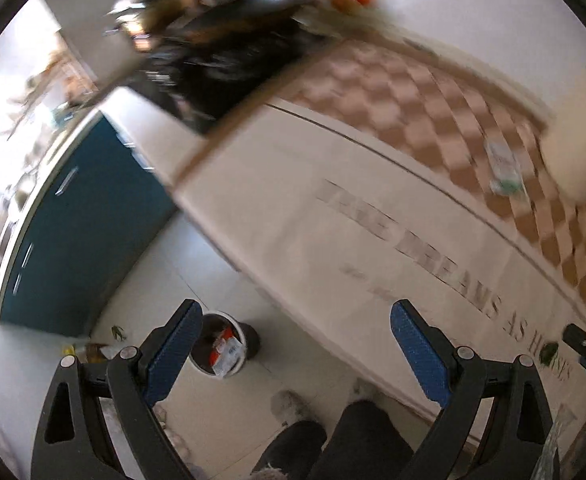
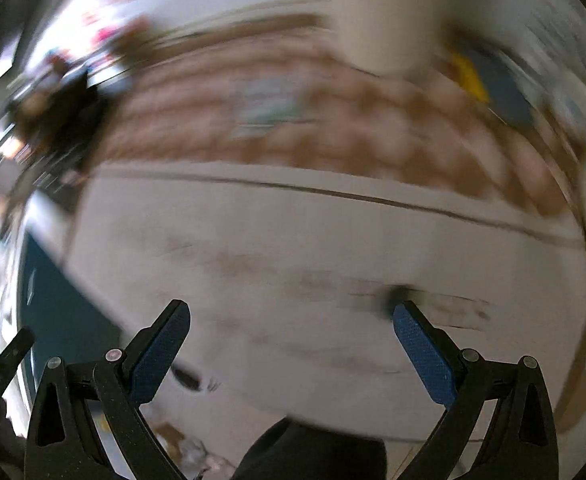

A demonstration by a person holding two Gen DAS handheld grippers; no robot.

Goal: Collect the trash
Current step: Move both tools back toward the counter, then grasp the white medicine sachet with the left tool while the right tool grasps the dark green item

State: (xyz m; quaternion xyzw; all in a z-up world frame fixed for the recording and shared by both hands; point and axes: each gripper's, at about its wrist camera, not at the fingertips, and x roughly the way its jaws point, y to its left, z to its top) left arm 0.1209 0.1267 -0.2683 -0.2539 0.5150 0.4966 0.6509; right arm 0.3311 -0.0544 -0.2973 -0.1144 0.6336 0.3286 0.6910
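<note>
A crumpled white and green wrapper (image 1: 504,168) lies on the checkered part of a bed (image 1: 433,104). It also shows, blurred, in the right wrist view (image 2: 269,104). A small trash bin (image 1: 223,346) with wrappers inside stands on the tiled floor beside the bed. My left gripper (image 1: 297,318) is open and empty, held above the floor and the bed's edge. My right gripper (image 2: 293,320) is open and empty over the cream part of the bed cover (image 2: 293,240). Its tip also shows at the right edge of the left wrist view (image 1: 585,346).
A black coat (image 1: 221,60) lies at the far end of the bed. A teal cabinet (image 1: 73,224) stands to the left. A white pillow (image 1: 577,136) sits at the right. Small scraps (image 1: 93,350) lie on the floor near the bin. The person's legs and slippers (image 1: 293,408) are below.
</note>
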